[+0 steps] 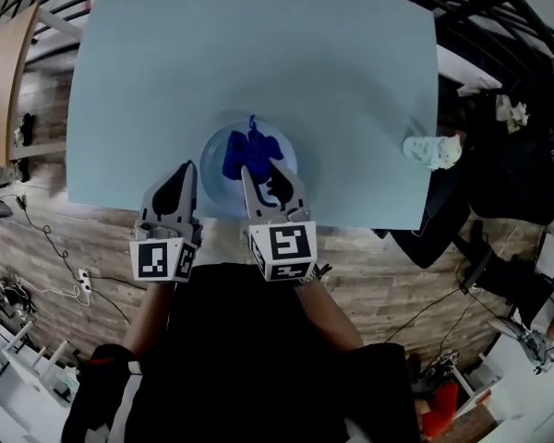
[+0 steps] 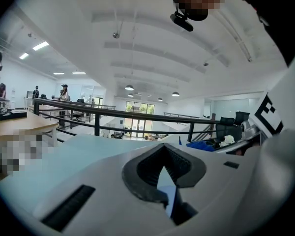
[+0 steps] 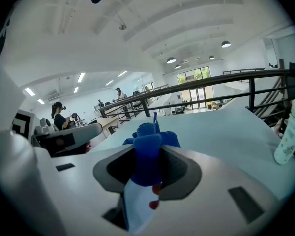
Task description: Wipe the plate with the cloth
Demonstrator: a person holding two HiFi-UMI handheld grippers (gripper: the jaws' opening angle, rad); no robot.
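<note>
A round pale-blue plate (image 1: 216, 190) lies on the light blue table (image 1: 258, 53) near its front edge. A crumpled dark blue cloth (image 1: 250, 149) rests on the plate. My right gripper (image 1: 263, 175) is over the plate, shut on the cloth (image 3: 148, 144), and the plate's surface (image 3: 130, 205) shows beneath the jaws. My left gripper (image 1: 190, 166) is at the plate's left rim, its jaws closed with a pale sliver of the plate (image 2: 169, 195) between them. In the left gripper view the cloth (image 2: 204, 145) lies off to the right.
A small white patterned bottle (image 1: 433, 150) stands near the table's right edge and also shows at the right in the right gripper view (image 3: 289, 136). Black railings and an open hall lie beyond the table. The person's dark-clothed body is against the front edge.
</note>
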